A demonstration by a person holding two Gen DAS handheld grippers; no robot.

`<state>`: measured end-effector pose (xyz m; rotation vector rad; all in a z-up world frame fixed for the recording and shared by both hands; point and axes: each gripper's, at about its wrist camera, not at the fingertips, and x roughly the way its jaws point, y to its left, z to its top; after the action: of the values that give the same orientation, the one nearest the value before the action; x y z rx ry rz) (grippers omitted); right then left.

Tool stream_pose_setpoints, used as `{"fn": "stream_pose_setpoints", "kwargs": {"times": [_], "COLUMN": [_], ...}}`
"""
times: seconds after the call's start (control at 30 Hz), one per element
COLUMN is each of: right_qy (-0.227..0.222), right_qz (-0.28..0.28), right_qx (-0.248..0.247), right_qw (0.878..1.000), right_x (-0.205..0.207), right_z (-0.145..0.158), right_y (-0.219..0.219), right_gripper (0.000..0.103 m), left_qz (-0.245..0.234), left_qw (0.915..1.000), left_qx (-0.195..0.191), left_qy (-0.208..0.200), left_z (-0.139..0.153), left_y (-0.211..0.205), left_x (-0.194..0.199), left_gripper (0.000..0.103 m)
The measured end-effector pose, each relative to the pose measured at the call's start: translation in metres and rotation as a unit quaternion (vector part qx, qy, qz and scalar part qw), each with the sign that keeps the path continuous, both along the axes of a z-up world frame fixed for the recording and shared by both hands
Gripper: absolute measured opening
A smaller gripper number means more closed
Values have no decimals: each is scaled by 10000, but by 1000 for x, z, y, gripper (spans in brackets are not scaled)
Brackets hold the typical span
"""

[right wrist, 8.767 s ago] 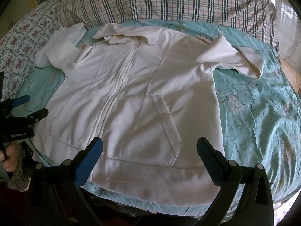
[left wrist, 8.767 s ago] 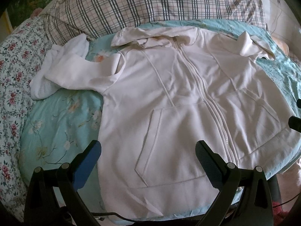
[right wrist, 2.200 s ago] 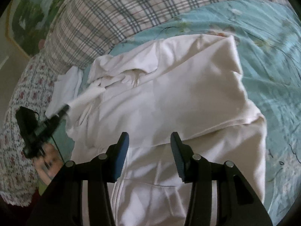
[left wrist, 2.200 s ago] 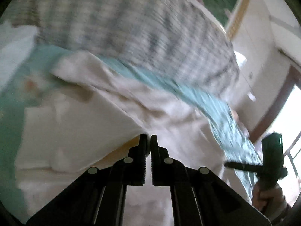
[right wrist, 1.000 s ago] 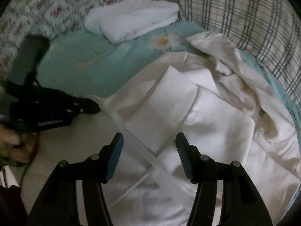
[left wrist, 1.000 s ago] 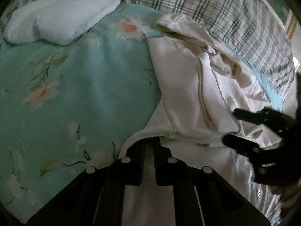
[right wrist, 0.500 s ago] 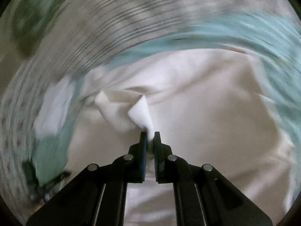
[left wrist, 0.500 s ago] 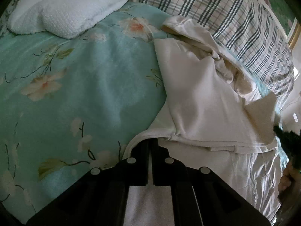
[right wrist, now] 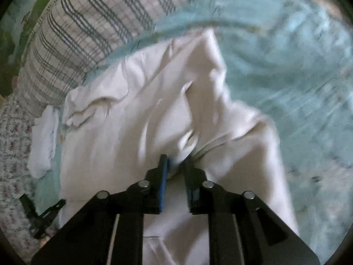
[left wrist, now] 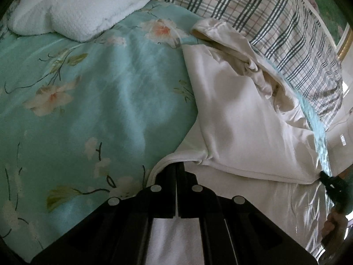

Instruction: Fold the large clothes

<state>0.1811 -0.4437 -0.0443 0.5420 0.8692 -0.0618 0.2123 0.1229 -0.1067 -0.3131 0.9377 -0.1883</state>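
Note:
A cream zip hoodie (left wrist: 242, 121) lies on the bed with one sleeve (left wrist: 260, 150) folded flat across its body. My left gripper (left wrist: 177, 170) is shut on the hoodie's side edge where that fold begins. In the right wrist view, blurred, my right gripper (right wrist: 175, 165) hovers over the hoodie (right wrist: 132, 121). Its jaws are opening, a bunch of sleeve cloth still sits loosely between them. The right gripper (left wrist: 331, 183) also shows at the far right edge of the left wrist view, held by a hand (left wrist: 333, 227). The left gripper (right wrist: 42, 214) appears low at the left.
A folded white towel (left wrist: 77, 8) lies beyond the hoodie on the teal floral sheet (left wrist: 99, 99). A plaid pillow (left wrist: 275, 26) runs along the head of the bed. A rose-print cover (right wrist: 13, 154) borders the left side.
The right gripper closed on the sleeve end near my left gripper, carried it right across the hoodie, and its jaws have parted a little. The left gripper stayed put, still shut.

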Motion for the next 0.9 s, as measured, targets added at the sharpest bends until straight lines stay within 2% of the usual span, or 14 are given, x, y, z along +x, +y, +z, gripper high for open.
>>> {"fn": "stream_pose_setpoints", "kwargs": {"times": [0.07,0.13,0.2,0.23,0.3,0.33,0.4,0.5,0.57,0.6,0.63,0.73,0.83,0.9], "right_qy": [-261,-366,-199,107,406,351,263,-174,-383,-553,-750,-1048,-1052,-1053], "right_qz": [131,508,887,1012,783,722,631,1165,1572,1814,2109,2811,3465,3824], "right_qx": [-58,123,266,184,-72,31,80,147,-4,-30,-101,-522,-1114,-1376], "right_qw": [9996,9980,9955,9946,9961,9968,9976,9929,9868,9818,9746,9525,9255,9076], "right_x": [-2,8,21,31,36,35,35,51,67,79,97,150,200,226], "right_z": [11,14,4,-8,-21,-21,-11,16,31,41,51,71,75,72], "right_y": [2,12,23,29,24,20,16,34,53,66,85,132,180,206], "right_gripper": [22,22,23,24,24,24,25,30,51,56,59,61,70,71], "left_qz": [1,-5,-11,-13,-48,-124,-302,-550,-562,-494,-429,-313,-261,-194], "left_qw": [10000,10000,10000,10000,10000,9999,9995,9981,9977,9978,9979,9971,9979,9987], "left_qx": [21,61,48,13,-29,-34,-96,-224,-185,-184,-176,-35,-17,-73], "left_qy": [4,2,4,15,58,106,39,-171,-328,-405,-451,-691,-596,-475], "left_z": [0,0,0,0,1,5,17,45,63,77,86,108,115,112], "left_y": [-1,-3,-2,-2,-2,-3,-6,-13,-19,-21,-23,-27,-30,-29], "left_x": [0,0,0,0,-1,-4,-9,1,18,40,59,121,190,231], "left_gripper": [1,1,1,1,1,2,12,26,41,54,63,73,75,75]}}
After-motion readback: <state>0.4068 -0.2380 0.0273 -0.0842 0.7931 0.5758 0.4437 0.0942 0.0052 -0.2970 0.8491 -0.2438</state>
